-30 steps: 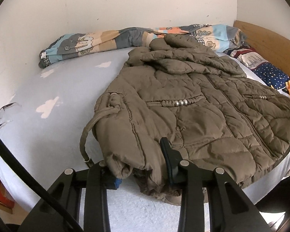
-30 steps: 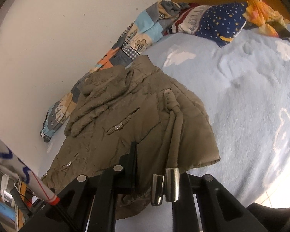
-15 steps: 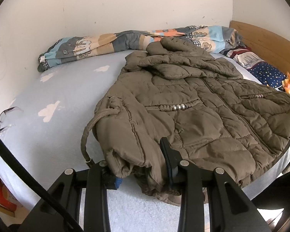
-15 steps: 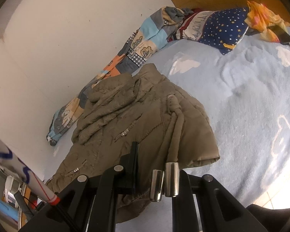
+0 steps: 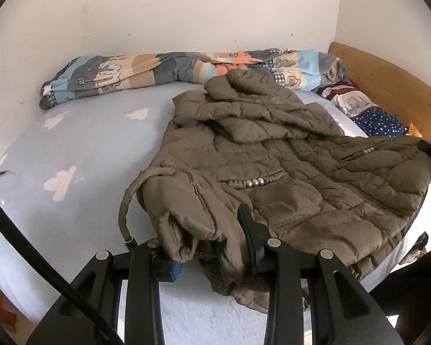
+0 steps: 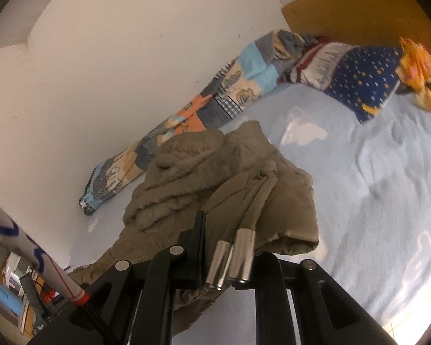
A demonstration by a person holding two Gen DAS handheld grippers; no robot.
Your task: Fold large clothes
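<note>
A brown quilted jacket (image 5: 287,172) lies on the light blue bed sheet (image 5: 80,155), collar toward the wall. My left gripper (image 5: 207,247) is shut on the jacket's near hem corner, held a little above the bed. My right gripper (image 6: 230,256) is shut on the other hem corner of the jacket (image 6: 204,189), lifted above the sheet (image 6: 373,201). Two drawcords with metal tips (image 6: 230,258) hang over the right gripper. A looped drawcord (image 5: 126,204) hangs beside the left gripper.
A rolled patchwork quilt (image 5: 163,72) lies along the white wall. A star-print pillow (image 5: 379,120) and an orange cloth (image 6: 419,72) lie by the wooden headboard (image 5: 388,83). The bed's near edge runs under both grippers. Clutter stands beyond the bed's foot (image 6: 17,287).
Both grippers have lifted the hem and carried it toward the collar; the jacket's lower part bunches and looks shorter. The right view has tilted and moved forward.
</note>
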